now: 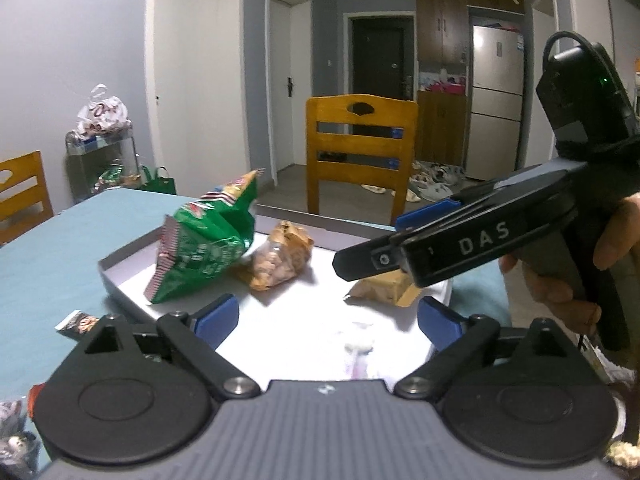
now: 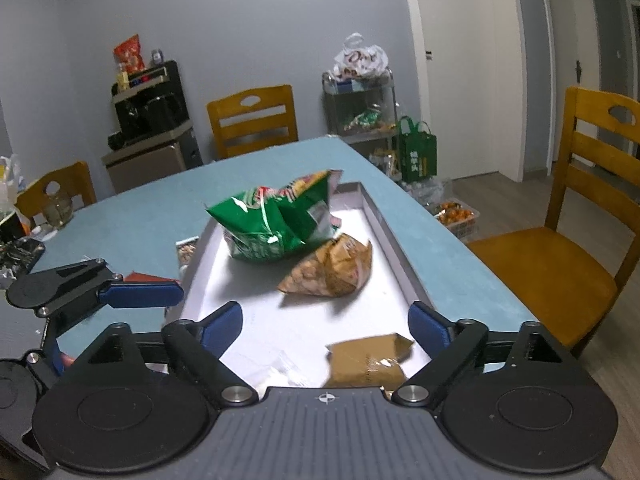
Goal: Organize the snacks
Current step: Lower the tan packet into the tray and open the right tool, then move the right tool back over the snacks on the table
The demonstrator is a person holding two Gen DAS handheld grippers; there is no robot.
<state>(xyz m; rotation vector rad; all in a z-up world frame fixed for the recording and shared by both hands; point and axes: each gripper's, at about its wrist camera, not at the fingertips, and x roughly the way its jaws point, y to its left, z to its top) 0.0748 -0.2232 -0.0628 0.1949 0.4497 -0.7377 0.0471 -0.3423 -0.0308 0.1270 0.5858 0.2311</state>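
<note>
A blue-clothed counter (image 2: 132,216) carries a white tray (image 2: 384,232) of snack bags. Left tongs (image 1: 328,316) and right tongs (image 2: 326,320) hover spread, empty. Wooden chairs (image 1: 360,148) and grey walls surround.

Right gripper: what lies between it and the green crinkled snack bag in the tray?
In the right wrist view, between the right gripper and the green crinkled snack bag lies a clear peanut bag on bare tray floor.

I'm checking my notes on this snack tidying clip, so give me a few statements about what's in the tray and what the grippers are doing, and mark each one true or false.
1. The green snack bag lies in the grey tray. True.
2. The right gripper is shut on the brown packet. False: its jaws are open and hold nothing.
3. The left gripper is open. True.
4. The tray sits on a chair. False: it sits on the blue table.
</note>
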